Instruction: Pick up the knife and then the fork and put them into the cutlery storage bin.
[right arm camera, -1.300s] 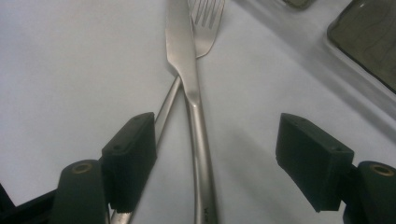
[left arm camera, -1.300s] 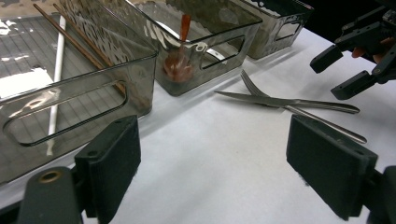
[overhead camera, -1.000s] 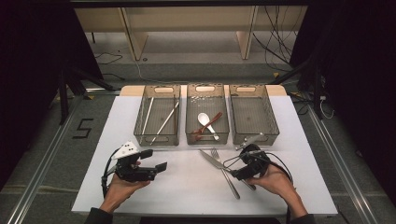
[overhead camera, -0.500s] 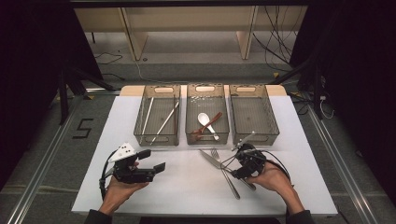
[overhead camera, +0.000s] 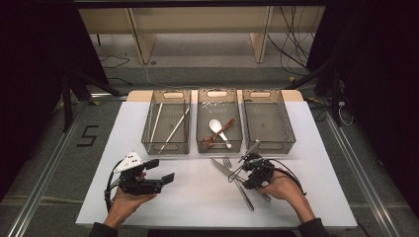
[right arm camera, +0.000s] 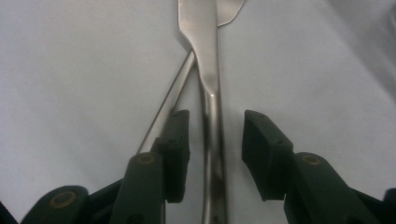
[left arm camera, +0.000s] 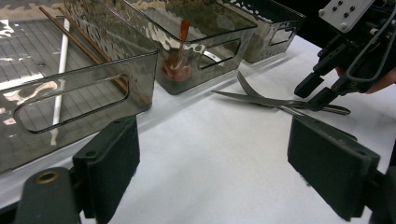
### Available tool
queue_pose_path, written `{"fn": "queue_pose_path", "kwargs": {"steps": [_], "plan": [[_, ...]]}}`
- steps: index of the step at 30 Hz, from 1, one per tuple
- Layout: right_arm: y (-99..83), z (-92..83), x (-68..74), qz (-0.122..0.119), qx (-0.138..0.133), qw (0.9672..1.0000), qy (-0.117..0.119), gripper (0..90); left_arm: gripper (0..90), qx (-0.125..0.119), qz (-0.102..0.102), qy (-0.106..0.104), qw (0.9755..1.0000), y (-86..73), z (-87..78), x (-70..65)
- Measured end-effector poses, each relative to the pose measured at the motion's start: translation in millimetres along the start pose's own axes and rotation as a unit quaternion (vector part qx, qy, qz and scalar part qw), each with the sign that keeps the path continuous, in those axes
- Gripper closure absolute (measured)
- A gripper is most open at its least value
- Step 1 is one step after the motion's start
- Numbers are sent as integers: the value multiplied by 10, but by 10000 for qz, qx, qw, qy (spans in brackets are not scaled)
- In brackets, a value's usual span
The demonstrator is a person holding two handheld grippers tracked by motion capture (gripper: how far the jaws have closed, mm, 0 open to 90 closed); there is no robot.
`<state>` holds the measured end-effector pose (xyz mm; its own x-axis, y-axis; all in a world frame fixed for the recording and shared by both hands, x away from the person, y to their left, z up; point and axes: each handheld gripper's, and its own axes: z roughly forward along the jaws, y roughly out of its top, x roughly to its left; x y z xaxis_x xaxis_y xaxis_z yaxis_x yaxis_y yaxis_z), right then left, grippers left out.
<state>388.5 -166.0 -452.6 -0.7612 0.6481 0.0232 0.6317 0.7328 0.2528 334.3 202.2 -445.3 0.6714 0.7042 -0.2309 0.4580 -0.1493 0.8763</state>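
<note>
Right gripper view looks down the right gripper [right arm camera: 212, 140], whose jaws have just been closing and now stand partly open on either side of the knife [right arm camera: 211, 93] handle, the pads not yet pressing it. The fork [right arm camera: 170, 100] handle runs under the knife and passes just outside the left pad [right arm camera: 176, 149].

High view shows that gripper [overhead camera: 250, 170] low over the 2 crossed pieces of cutlery on the white table [overhead camera: 197, 197], near the front edge of the bins, with the person's hand behind it.

Left gripper [overhead camera: 160, 170] rests well apart on the table's left side, jaws wide open and holding nothing.

Behind stand 3 clear bins: the left bin [overhead camera: 167, 145] holds chopsticks [overhead camera: 175, 126], the middle bin [overhead camera: 220, 145] holds a white spoon [overhead camera: 217, 129] and a red-brown spoon [overhead camera: 220, 132], and the right bin [overhead camera: 269, 143] sits beside it.
</note>
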Motion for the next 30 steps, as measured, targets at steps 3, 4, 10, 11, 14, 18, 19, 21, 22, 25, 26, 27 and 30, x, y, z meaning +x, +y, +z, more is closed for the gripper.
{"fn": "queue_pose_path", "kwargs": {"steps": [3,4,10,11,14,18,19,21,22,25,26,27,30], "plan": [[26,25,9,3,66,10000,19,644,165,-22,-22,-6,10000,-3,1,1],[33,31,11,-21,98,10000,-3,656,166,-22,-15,-10,10000,-3,-1,0],[66,54,27,-71,191,9997,-114,696,166,-17,3,-18,10000,-5,0,-1],[70,56,26,-87,204,9997,-129,699,166,-17,1,-20,10000,-5,-1,0],[79,58,37,-104,239,9995,-180,702,166,-17,9,-29,10000,-6,2,-2],[85,63,62,-149,240,9994,-211,736,166,0,0,-55,10000,-8,9,-8],[86,64,65,-175,251,9993,-203,747,166,-3,1,-52,10000,-9,11,-8],[92,64,78,-165,274,9993,-205,757,166,0,-4,-57,10000,-9,10,-8],[95,65,81,-156,288,9992,-210,759,165,0,-5,-59,10000,-10,10,-8],[107,66,80,-128,324,9991,-221,766,166,21,26,-61,10000,-11,12,-10],[112,68,81,-121,330,9991,-216,769,166,23,43,-58,10000,-11,12,-9],[116,70,79,-140,335,9991,-208,774,165,24,43,-55,10000,-10,12,-9],[120,70,74,-139,351,9991,-172,785,166,3,7,-45,10000,-10,11,-11]]}}
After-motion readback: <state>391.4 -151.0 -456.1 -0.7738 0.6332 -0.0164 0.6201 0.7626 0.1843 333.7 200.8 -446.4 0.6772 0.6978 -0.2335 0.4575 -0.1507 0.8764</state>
